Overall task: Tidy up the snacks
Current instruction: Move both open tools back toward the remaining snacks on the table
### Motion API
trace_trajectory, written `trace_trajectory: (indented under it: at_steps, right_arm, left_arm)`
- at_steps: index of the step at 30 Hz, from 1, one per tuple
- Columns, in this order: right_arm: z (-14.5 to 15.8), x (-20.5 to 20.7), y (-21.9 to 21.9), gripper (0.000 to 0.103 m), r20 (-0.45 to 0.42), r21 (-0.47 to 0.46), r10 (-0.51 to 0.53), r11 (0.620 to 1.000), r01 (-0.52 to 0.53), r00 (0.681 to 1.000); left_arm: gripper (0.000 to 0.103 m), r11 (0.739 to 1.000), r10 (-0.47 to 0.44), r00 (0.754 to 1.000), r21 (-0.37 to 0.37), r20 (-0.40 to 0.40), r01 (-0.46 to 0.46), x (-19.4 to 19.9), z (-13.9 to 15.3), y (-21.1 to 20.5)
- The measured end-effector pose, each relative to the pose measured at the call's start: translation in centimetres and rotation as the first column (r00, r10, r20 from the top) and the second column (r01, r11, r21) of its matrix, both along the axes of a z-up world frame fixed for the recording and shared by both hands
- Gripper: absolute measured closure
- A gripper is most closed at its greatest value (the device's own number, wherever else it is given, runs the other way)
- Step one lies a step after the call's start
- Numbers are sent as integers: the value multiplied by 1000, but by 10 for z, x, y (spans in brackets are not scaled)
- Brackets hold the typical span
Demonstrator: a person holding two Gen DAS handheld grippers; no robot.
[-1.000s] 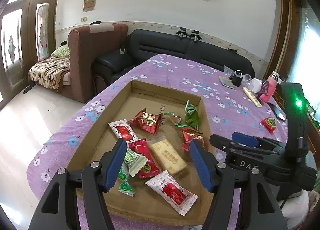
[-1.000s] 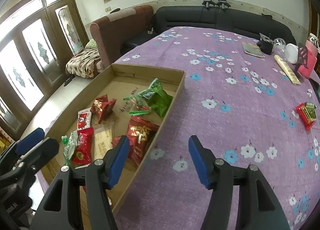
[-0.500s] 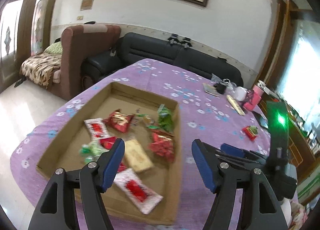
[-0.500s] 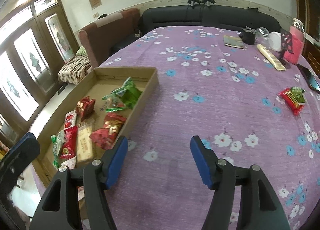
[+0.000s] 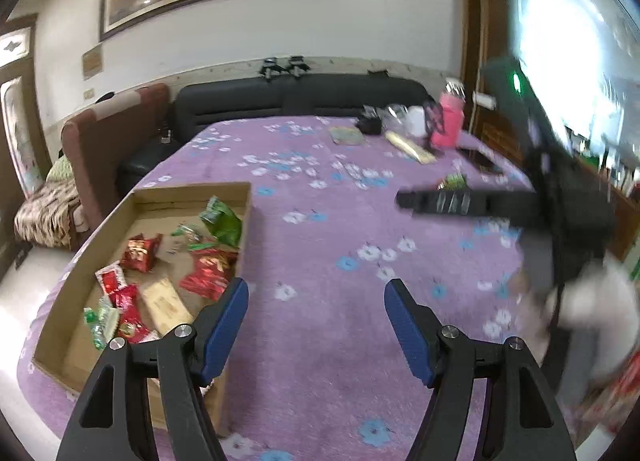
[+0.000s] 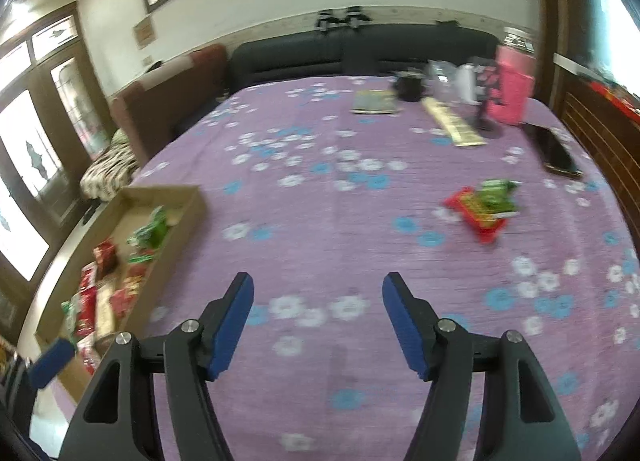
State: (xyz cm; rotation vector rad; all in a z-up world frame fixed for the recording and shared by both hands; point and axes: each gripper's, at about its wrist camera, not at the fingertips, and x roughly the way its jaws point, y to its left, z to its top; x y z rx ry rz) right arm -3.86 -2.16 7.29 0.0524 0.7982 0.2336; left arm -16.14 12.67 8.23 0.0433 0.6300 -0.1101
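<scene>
A shallow cardboard tray (image 5: 245, 221) on the purple flowered tablecloth holds several red, green and tan snack packets (image 5: 208, 273); it also shows in the right wrist view (image 6: 184, 221). A red packet (image 6: 480, 217) with a green packet (image 6: 496, 197) on it lies loose on the cloth, far right of the tray. My left gripper (image 5: 316, 313) is open and empty, just right of the tray. My right gripper (image 6: 318, 309) is open and empty over bare cloth, short of the loose packets; it shows blurred in the left wrist view (image 5: 472, 203).
At the table's far end stand a pink bottle (image 6: 514, 97), a white cup (image 6: 466, 83), a black cup (image 6: 408, 89), a booklet (image 6: 374, 103) and a long flat box (image 6: 452, 127). A dark phone (image 6: 556, 155) lies near the right edge. Sofas stand behind.
Both grippers have swung right, away from the tray. The tray has slid to the left of both views and the loose packets have come nearer the right gripper. Both stayed open.
</scene>
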Motion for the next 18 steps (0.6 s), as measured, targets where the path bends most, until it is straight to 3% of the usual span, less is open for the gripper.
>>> trace_trajectory:
  at_steps: [2, 7, 11, 18]
  right_arm:
    - [6, 3, -19, 37, 1, -18, -20, 1000, 20, 1000]
    - [14, 12, -61, 32, 44, 22, -104, 994, 103, 994]
    - [-2, 17, -85, 32, 12, 142, -160, 977, 157, 987]
    - [-11, 17, -121, 32, 22, 198, -246, 951, 237, 969]
  left_arm:
    - [29, 998, -37, 999, 55, -24, 39, -6, -5, -17]
    - [29, 989, -128, 992, 69, 10, 127, -7, 6, -43]
    - [28, 984, -172, 985, -52, 7, 172, 10, 9, -54]
    - [28, 955, -251, 967, -171, -42, 241, 33, -8, -62]
